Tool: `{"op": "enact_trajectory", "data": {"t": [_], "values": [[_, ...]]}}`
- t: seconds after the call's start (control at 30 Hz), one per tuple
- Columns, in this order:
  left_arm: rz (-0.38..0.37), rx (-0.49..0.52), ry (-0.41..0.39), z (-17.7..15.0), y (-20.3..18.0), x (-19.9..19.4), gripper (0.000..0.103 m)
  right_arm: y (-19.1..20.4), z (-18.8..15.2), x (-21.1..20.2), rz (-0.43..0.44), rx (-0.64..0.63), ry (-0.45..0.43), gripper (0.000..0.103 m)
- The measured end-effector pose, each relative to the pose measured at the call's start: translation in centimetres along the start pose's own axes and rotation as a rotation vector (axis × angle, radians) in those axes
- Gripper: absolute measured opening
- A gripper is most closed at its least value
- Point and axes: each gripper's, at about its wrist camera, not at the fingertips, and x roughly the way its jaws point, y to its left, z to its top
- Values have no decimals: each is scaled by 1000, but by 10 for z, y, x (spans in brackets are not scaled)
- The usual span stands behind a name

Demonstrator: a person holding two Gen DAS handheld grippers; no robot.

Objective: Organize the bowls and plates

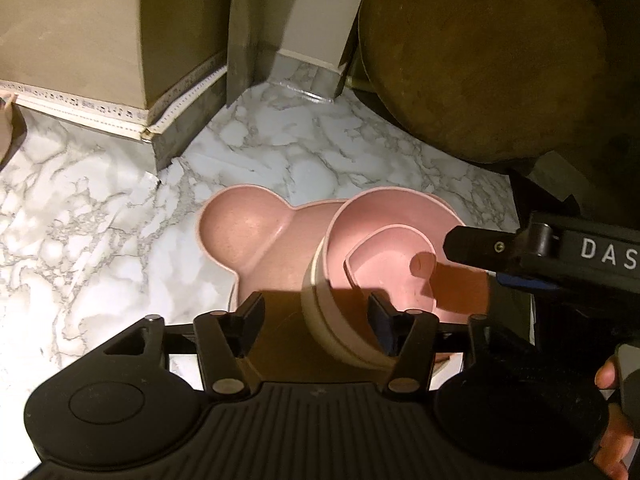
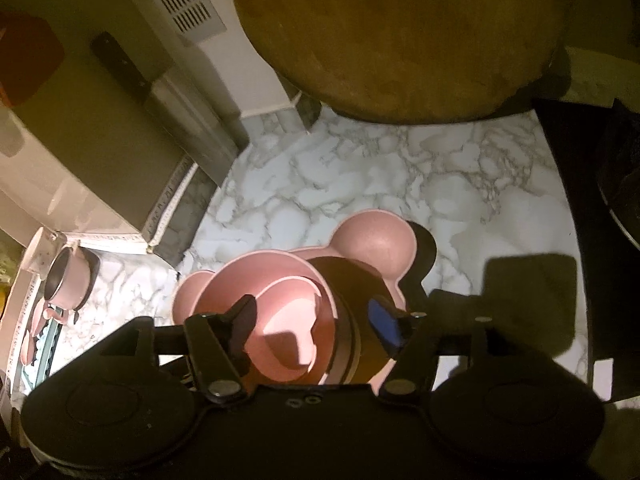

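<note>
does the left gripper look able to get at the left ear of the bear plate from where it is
Probably yes: the ear lies bare just ahead of the left gripper; its tongs are open, and the stacked bowls sit to the right.

Your left claw (image 1: 316, 320) hides the near part of the bear-shaped plate (image 1: 244, 236), and your right claw (image 2: 312, 320) covers the near rims of the stacked bowls (image 2: 280, 300). Beyond both claws, the round wooden board (image 2: 400, 40) runs off the top edge.
</note>
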Motion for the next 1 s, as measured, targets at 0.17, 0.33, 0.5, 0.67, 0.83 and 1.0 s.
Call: {"op": "enact_trajectory", "data": {"t": [0.17, 0.33, 0.5, 0.67, 0.83, 1.0], "values": [[12, 35, -66, -8, 4, -23, 61, 4, -10, -17, 18, -28, -44, 77], [14, 58, -126, -17, 10, -46, 65, 13, -25, -39, 30, -95, -113, 83], [17, 89, -176, -29, 13, -65, 73, 22, -43, -60, 54, -169, -196, 95], [6, 118, -232, -41, 14, -83, 79, 27, -60, -76, 80, -231, -261, 101], [-21, 146, -271, -50, 12, -95, 82, 28, -73, -91, 89, -271, -322, 103], [-44, 147, -293, -58, 14, -100, 98, 26, -81, -97, 108, -284, -348, 103]]}}
